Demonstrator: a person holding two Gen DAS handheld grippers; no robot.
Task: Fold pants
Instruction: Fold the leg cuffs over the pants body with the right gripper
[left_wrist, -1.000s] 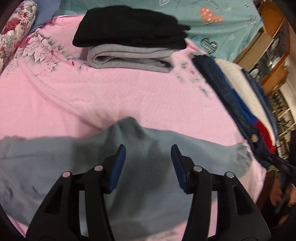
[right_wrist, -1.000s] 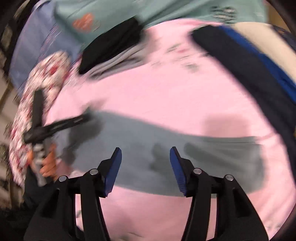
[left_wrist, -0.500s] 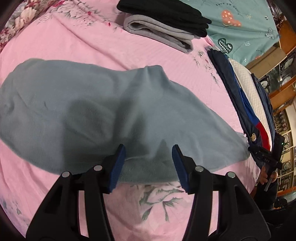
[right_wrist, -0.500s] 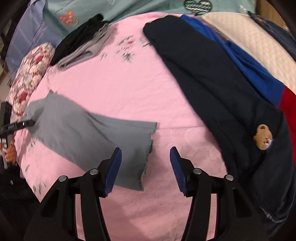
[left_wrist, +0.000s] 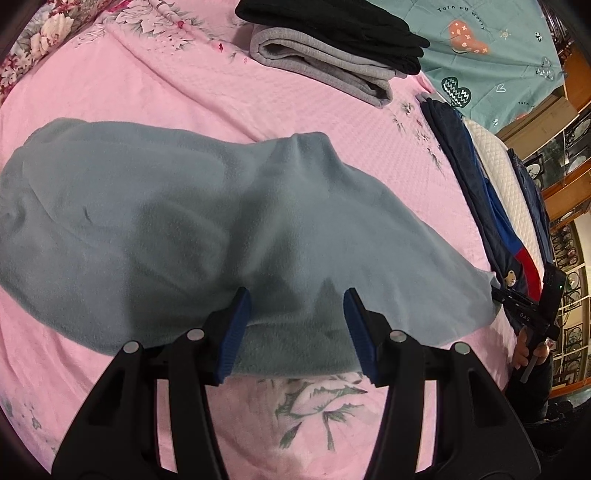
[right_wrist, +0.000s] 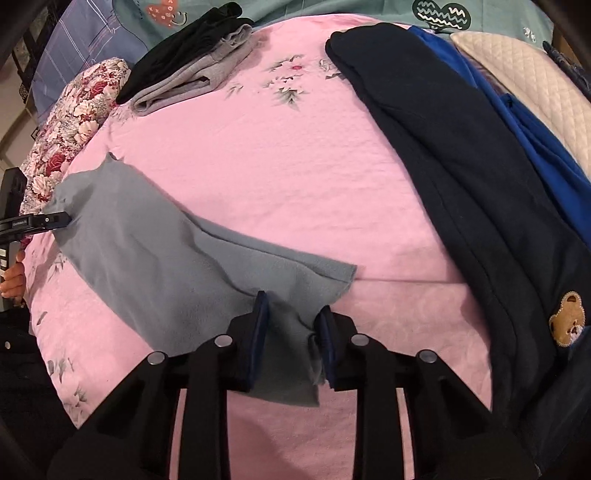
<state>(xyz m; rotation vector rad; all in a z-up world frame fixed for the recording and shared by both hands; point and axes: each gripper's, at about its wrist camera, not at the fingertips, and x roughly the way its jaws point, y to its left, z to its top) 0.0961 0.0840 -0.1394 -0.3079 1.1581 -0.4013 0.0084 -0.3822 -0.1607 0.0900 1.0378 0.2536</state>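
Grey-blue fleece pants lie spread across the pink bedspread. My left gripper is open, its blue pads on either side of the near waist edge. In the right wrist view the pants stretch from far left to my right gripper, whose jaws have narrowed around the leg hem with cloth between them. The right gripper also shows in the left wrist view at the far hem. The left gripper shows at the left edge of the right wrist view.
Folded black and grey garments are stacked at the far side of the bed. Dark navy clothes with a bear patch, a blue garment and a cream quilted cushion lie on the right. A floral pillow lies on the left.
My right gripper has moved down onto the leg hem and its jaws have narrowed around it. My left gripper has barely moved at the waist edge and stays open.
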